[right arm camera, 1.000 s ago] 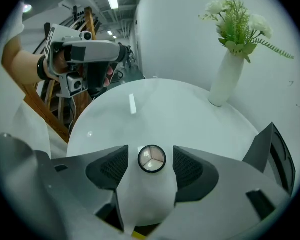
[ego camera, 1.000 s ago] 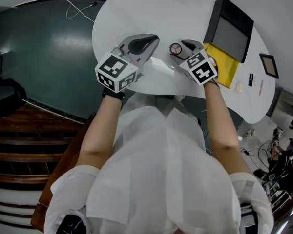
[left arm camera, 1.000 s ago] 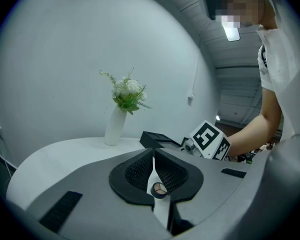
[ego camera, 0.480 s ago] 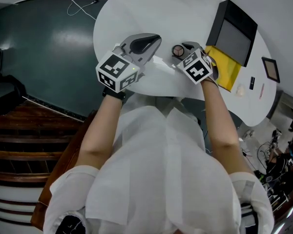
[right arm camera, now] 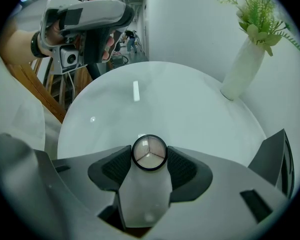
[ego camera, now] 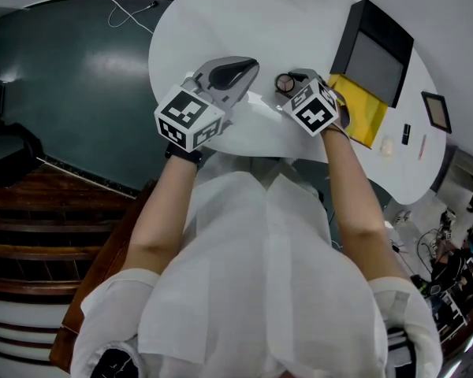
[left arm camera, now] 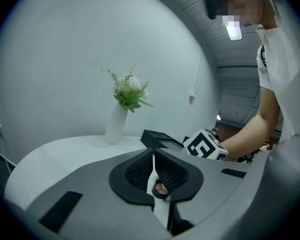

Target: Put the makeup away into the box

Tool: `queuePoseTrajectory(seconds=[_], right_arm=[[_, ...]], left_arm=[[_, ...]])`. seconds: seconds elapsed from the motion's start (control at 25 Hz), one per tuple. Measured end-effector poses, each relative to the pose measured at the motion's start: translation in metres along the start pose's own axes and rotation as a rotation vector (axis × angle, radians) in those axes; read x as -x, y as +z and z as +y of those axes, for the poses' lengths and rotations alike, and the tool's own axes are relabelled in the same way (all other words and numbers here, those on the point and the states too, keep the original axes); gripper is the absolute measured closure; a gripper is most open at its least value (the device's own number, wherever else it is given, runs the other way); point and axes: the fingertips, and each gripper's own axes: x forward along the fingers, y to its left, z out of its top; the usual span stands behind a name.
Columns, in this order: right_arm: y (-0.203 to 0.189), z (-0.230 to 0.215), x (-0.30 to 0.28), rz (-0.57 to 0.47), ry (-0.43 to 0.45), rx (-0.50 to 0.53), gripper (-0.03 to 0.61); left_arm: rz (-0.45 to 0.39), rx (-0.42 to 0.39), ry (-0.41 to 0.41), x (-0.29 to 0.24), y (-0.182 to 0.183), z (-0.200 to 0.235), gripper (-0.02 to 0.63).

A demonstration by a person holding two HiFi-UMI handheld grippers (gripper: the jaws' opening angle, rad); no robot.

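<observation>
Round black-rimmed compact, three beige powder wedges, sat centre-frame pinched betw. right claw tips; left claw closed to a slit, empty.

Head view: from above person's head, steeply down past torso onto white table, far off.

Left gripper view: low, just over tabletop, along own jaws toward vase.

Right gripper view: low, faces leftward across table, compact very close in own jaws.

Shared: gripper views cross, both catch vase; all three catch table and black box.
</observation>
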Motion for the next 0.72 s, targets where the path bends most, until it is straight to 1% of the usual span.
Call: queuePoseTrajectory(seconds=[0.08,0.24,0.44,0.72], right_arm=[[0.001,0.002,0.000,-0.006,0.002,0.009,0.362],[0.000,0.002,0.000,-0.009,-0.001,-0.001,0.364],[-0.001,-0.001,0.004,-0.012,-0.026,0.021,0.365],[0.008,-0.007,0.024,-0.057,-0.057,0.008,0.365]], left_arm=[[0.000,0.000,0.000,0.000,0.000,-0.001,0.589],[0.001,-0.001,0.004,0.000,0.000,-0.004,0.589],[0.000,-0.009,0.009,-0.001,0.002,-0.009,0.589],[-0.008,-0.031,0.001,-0.001,0.012,-0.020,0.589]])
